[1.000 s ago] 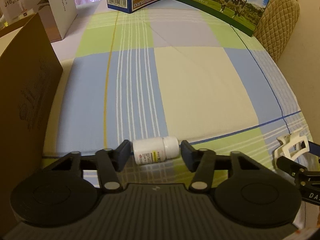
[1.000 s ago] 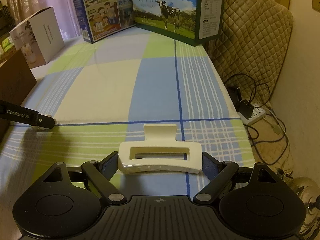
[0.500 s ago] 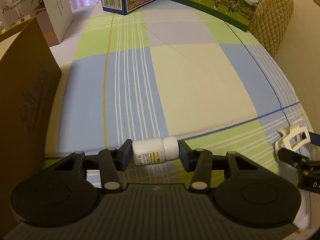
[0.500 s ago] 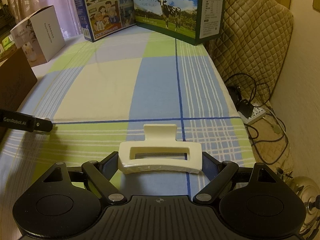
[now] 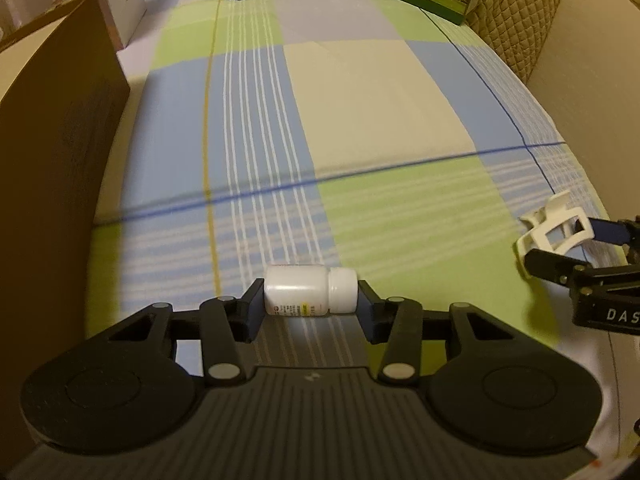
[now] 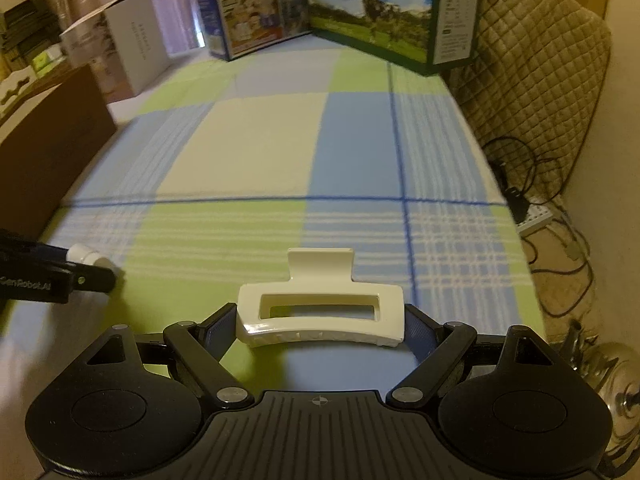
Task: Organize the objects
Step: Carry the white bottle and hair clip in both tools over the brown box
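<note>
A small white pill bottle (image 5: 308,290) lies sideways between the pads of my left gripper (image 5: 310,300). The jaws are closing, and the pads touch its base and its cap. It hangs just above the checked tablecloth (image 5: 380,100). In the right wrist view its cap (image 6: 90,258) shows at the far left. My right gripper (image 6: 320,328) is shut on a cream hair claw clip (image 6: 320,312), gripped at both ends. The left wrist view shows that clip (image 5: 556,224) at the right edge, held in the right gripper (image 5: 580,248).
A brown cardboard box (image 5: 52,140) stands close on the left, with a white carton (image 6: 128,40) behind it. A blue milk box (image 6: 252,4) and a green one (image 6: 380,12) line the far edge. Off the right side are a quilted chair (image 6: 532,80) and a power strip with cables (image 6: 536,216).
The left jaws have narrowed until both pads meet the bottle. Both grippers have drawn back toward the near edge with their loads. The cloth's blue line now lies farther ahead.
</note>
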### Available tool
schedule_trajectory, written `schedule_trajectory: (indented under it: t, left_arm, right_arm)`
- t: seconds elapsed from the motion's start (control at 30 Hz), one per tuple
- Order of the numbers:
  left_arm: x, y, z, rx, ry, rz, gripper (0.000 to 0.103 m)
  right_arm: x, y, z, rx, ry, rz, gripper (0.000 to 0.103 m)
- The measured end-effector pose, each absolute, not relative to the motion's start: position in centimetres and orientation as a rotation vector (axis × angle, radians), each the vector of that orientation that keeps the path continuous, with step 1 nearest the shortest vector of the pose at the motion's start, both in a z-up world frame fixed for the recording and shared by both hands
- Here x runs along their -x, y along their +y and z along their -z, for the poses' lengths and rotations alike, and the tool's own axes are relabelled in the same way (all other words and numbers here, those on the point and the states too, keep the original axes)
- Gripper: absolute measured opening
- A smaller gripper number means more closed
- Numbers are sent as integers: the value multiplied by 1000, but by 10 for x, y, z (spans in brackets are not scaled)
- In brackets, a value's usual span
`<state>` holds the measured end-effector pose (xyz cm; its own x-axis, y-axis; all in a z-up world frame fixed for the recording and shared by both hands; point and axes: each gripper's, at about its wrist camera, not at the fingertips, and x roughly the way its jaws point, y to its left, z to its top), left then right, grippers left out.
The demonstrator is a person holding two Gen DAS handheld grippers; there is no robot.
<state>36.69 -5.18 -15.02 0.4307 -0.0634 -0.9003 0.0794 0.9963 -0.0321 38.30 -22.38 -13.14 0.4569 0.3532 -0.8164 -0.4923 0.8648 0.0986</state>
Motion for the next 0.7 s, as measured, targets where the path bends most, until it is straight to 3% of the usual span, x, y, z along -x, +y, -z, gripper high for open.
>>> schedule_trajectory:
  t: [0.7]
  left_arm:
    - [-269,0,50,103,936,104,41]
  right_arm:
    - [-306,-156,49,93,865,-788,82]
